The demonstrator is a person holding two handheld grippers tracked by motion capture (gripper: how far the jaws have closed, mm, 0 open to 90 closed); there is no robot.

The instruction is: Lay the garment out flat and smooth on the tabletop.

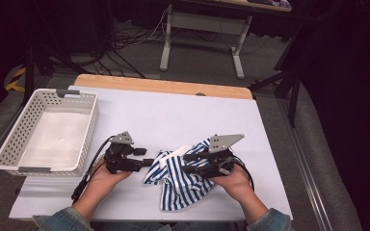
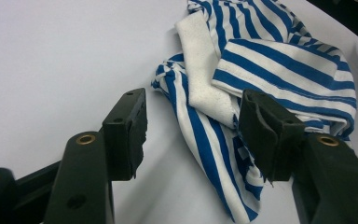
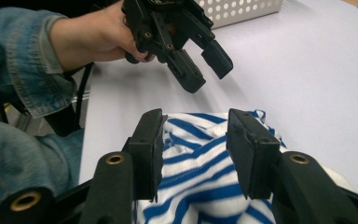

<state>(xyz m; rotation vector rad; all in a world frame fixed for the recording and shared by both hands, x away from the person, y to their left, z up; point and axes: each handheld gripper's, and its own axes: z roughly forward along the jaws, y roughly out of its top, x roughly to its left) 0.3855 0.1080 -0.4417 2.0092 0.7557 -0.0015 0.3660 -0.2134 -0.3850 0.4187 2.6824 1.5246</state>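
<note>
Now both forearms, in blue denim sleeves, come in from the near edge of the white-covered bench (image 1: 173,110), each hand wrapped around the body of its tool and pointing it inward toward the other. The left tongs (image 1: 147,157) lie low and level, jaws standing partly apart with nothing between them; in the left gripper view the edge of the crumpled blue-and-white striped cotton cloth (image 1: 180,180) lies just beyond and beside the far pad, not pressed by it. The right tongs (image 1: 189,163) hover over the same cloth from the opposite side, jaws partly apart; in the right gripper view striped fabric shows between and below the pads, loose, with no pinch on it. The cloth rests bunched on the bench between the two hands, near the front edge, a plain white fold turned up on its left part. A white perforated plastic basket (image 1: 9,139) sits at the bench's left edge, well apart from the cloth.
</note>
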